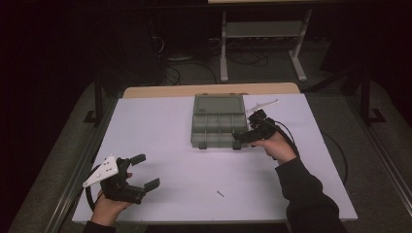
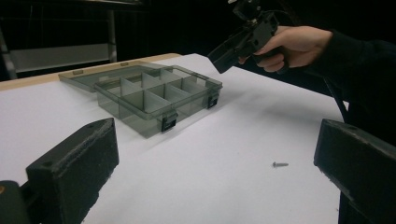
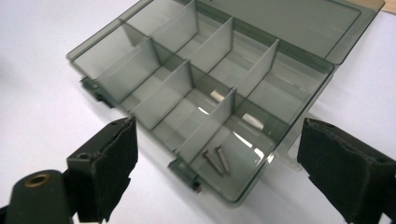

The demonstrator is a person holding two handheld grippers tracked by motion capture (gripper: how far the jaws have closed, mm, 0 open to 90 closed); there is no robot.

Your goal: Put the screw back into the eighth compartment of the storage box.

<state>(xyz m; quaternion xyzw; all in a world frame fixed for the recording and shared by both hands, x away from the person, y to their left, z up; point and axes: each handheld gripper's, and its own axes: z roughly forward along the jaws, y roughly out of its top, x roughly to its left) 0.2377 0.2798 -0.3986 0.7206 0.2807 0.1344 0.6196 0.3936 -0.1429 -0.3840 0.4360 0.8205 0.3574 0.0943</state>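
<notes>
Box: the compartment box [image 1: 217, 127] sits mid-counter with its lid [image 1: 218, 104] folded flat behind it, so every cell is open to you from above.
Contents: two screws [image 3: 217, 161] lie side by side in the corner cell nearest your right claw; the other cells look empty apart from bright glints.
Right claw: your right claw [image 1: 241, 137] hovers at the box's near right corner, jaws spread wide and holding nothing, a pose that fits a fresh drop into that cell.
Loose screw: one screw [image 1: 220, 193] lies alone on the white counter [image 1: 160, 121], well apart from the box, between your two hands.
Left claw: your left claw [image 1: 145, 171] rests low near the counter's near left edge, jaws apart and empty, facing the loose screw, probably the next pick.
</notes>
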